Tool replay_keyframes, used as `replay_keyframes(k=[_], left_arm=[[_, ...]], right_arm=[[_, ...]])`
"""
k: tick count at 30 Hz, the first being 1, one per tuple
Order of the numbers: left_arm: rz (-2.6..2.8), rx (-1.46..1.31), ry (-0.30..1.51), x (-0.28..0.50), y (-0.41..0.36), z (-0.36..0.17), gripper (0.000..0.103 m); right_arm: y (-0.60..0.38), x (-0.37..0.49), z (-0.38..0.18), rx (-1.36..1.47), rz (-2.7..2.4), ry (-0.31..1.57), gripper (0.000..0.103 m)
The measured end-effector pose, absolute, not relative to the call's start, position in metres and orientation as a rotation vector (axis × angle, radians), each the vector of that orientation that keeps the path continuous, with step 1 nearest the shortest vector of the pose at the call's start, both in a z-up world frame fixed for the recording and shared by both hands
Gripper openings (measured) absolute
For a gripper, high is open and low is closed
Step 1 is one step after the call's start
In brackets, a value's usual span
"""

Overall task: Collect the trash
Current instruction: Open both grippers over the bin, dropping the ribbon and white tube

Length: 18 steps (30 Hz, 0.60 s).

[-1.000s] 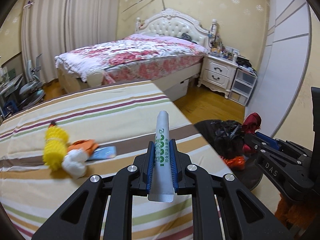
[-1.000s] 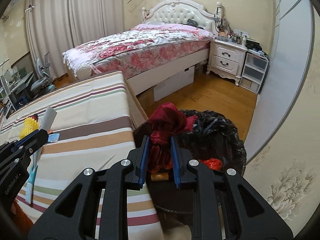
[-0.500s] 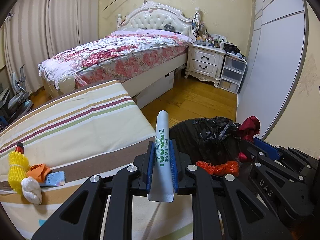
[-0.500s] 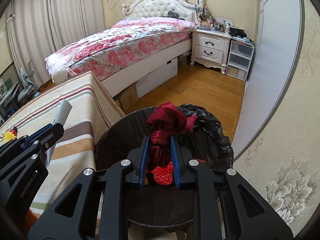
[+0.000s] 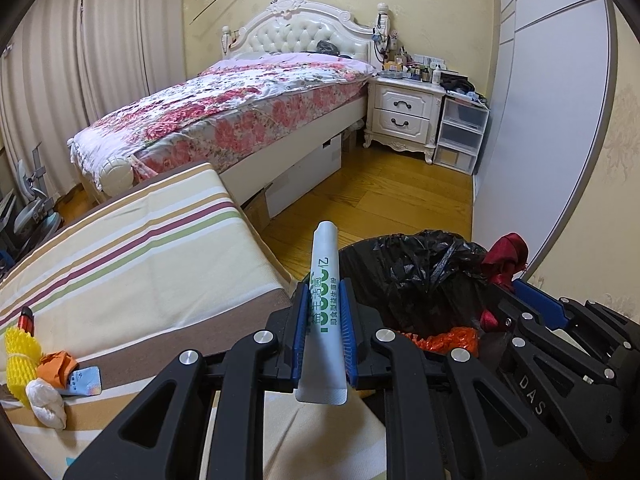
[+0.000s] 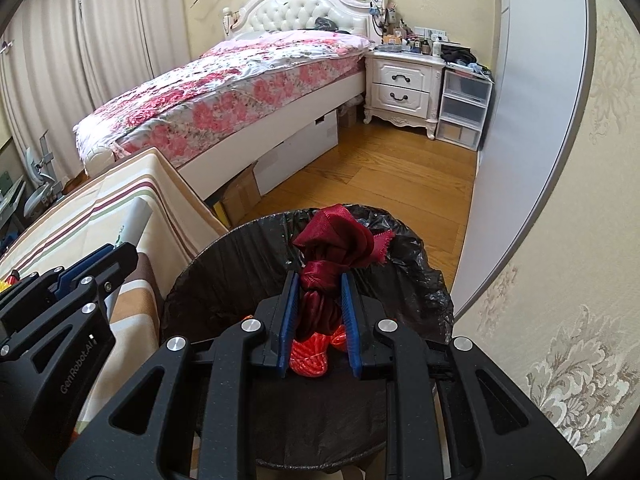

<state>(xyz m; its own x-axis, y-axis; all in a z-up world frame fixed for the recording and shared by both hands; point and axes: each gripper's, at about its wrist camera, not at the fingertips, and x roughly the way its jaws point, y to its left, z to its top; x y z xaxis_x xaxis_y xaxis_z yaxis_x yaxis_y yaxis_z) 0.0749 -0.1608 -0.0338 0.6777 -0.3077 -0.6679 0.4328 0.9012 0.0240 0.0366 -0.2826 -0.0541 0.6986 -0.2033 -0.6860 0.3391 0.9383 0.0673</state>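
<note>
My left gripper (image 5: 323,292) is shut on a white tube with green print (image 5: 325,280) and holds it at the left rim of a bin lined with a black bag (image 5: 404,268). My right gripper (image 6: 318,280) is shut on a dark red cloth (image 6: 338,240) and holds it over the middle of the bin (image 6: 416,276). Orange-red netting (image 6: 314,350) lies inside the bin. On the striped table (image 5: 132,252) to the left lie a yellow foam net (image 5: 20,356), an orange scrap (image 5: 56,364), a white wad (image 5: 46,398) and a small card (image 5: 86,380).
A floral bed (image 5: 240,108) stands beyond the table. A white nightstand (image 5: 404,116) and plastic drawers (image 5: 460,132) stand at the back right. A grey wardrobe wall (image 6: 532,140) runs close to the bin's right. Wooden floor (image 6: 380,176) lies between.
Both grippers have moved right, off the table toward the bin. The red cloth is now over the bin's middle and the tube is at its rim. Both grips are unchanged.
</note>
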Motion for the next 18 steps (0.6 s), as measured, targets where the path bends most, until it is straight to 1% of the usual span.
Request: replay_keyframes(k=[14, 17, 18], left_arm=[[-0.414, 0.206, 0.728, 0.082, -0.172, -0.040, 0.017], [-0.412, 0.212, 0.740, 0.085, -0.174, -0.042, 0.020], [-0.410, 0.213, 0.745, 0.086, -0.174, -0.042, 0.023]], right_arm=[[-0.288, 0.042, -0.055, 0.213, -0.334, 0.737, 0.021], [-0.289, 0.043, -0.055, 0.215, -0.344, 0.735, 0.022], [-0.288, 0.042, -0.055, 0.216, -0.345, 0.734, 0.022]])
